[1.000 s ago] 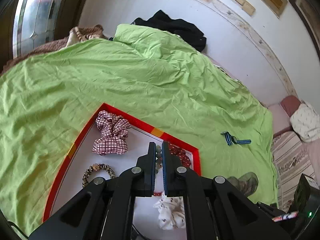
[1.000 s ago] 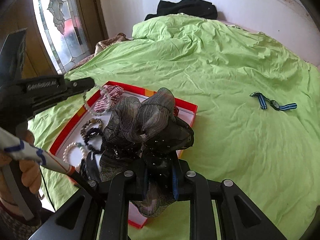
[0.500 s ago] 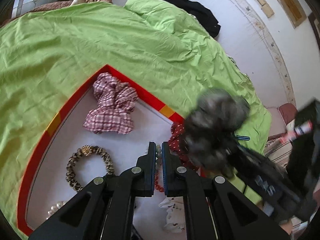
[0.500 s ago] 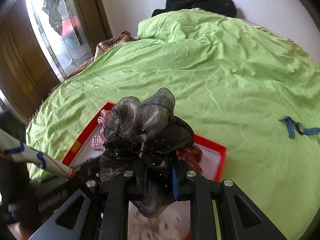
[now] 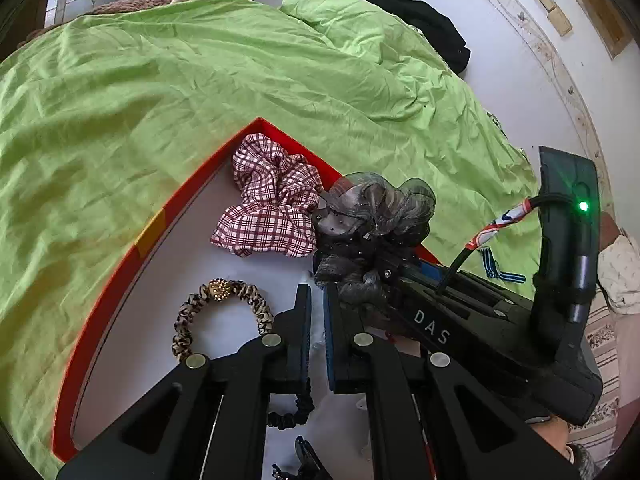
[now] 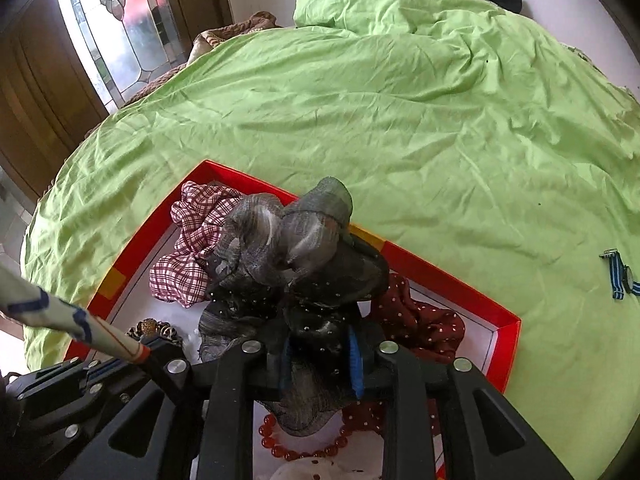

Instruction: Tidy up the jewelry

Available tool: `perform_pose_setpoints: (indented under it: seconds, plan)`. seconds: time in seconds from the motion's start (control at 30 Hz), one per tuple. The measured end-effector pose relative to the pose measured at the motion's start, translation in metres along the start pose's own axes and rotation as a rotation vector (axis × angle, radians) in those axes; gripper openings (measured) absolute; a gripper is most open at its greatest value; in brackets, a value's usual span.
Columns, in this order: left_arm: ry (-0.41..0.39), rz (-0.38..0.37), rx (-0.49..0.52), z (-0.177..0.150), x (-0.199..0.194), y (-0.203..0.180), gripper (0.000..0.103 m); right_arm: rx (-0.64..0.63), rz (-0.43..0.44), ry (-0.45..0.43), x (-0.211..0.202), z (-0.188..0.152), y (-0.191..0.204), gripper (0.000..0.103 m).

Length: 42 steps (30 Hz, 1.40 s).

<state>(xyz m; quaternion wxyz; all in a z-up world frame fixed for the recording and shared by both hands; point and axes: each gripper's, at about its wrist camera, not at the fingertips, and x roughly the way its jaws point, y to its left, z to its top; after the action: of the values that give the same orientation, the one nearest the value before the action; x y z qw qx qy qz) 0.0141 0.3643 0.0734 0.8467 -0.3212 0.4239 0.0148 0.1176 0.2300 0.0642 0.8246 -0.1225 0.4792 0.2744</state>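
Note:
A red-rimmed white tray (image 5: 160,220) (image 6: 440,276) lies on the green bedsheet. My right gripper (image 6: 320,360) is over the tray with a puffy grey-black scrunchie (image 6: 288,248) (image 5: 380,208) between its blue pads. Its jaws are opening and the fabric still fills the gap. My left gripper (image 5: 316,292) hangs low over the tray floor, shut, with only glimpses of pale beads between its fingers. A plaid scrunchie (image 5: 272,208), a leopard hair tie (image 5: 224,300), a dark red dotted scrunchie (image 6: 416,320) and a red bead bracelet (image 6: 280,446) lie in the tray.
A blue striped watch (image 6: 620,276) lies on the sheet to the right of the tray. A thin black hair tie (image 5: 288,416) lies under my left gripper. Black clothing (image 5: 400,4) is heaped at the bed's far end. A glazed wooden door (image 6: 108,20) stands on the left.
My right gripper has carried the grey scrunchie leftward and down over the tray, close beside the left gripper, and its jaws have widened a little. The left gripper has sunk toward the tray floor.

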Motion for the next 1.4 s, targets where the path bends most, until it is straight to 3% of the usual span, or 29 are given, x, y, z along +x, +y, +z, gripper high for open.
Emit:
perform_pose_setpoints:
  seconds: [0.07, 0.17, 0.2, 0.57, 0.77, 0.97, 1.13, 1.23, 1.4]
  plan:
    - [-0.004, 0.000, 0.003, 0.000, -0.002, -0.001, 0.008, 0.004, 0.009, 0.000, -0.001, 0.001, -0.001, 0.035]
    - [-0.021, -0.018, -0.003, 0.001, -0.007, -0.001, 0.034, 0.008, 0.004, -0.015, -0.007, 0.002, -0.002, 0.044]
    - [-0.031, -0.018, 0.001, 0.000, -0.010, -0.001, 0.036, 0.015, 0.004, -0.020, -0.009, 0.002, -0.004, 0.050]
    - [-0.108, -0.011, 0.113, -0.003, -0.030, -0.023, 0.041, 0.061, 0.018, -0.069, -0.043, 0.000, -0.016, 0.056]
    - [-0.168, 0.093, 0.116, 0.000, -0.040, -0.015, 0.045, 0.105, 0.028, -0.125, -0.073, -0.003, -0.025, 0.060]
    - [-0.221, 0.201, 0.155, -0.002, -0.045, -0.015, 0.048, 0.180, 0.020, -0.147, -0.108, -0.047, -0.050, 0.064]
    - [-0.278, 0.281, 0.207, -0.008, -0.052, -0.026, 0.052, 0.279, -0.039, -0.143, -0.137, -0.107, -0.081, 0.064]
    - [-0.391, 0.360, 0.269, -0.020, -0.070, -0.044, 0.063, 0.338, -0.069, -0.136, -0.154, -0.144, -0.097, 0.064]
    - [-0.600, 0.457, 0.265, -0.048, -0.118, -0.067, 0.095, 0.375, -0.135, -0.139, -0.186, -0.194, -0.113, 0.064]
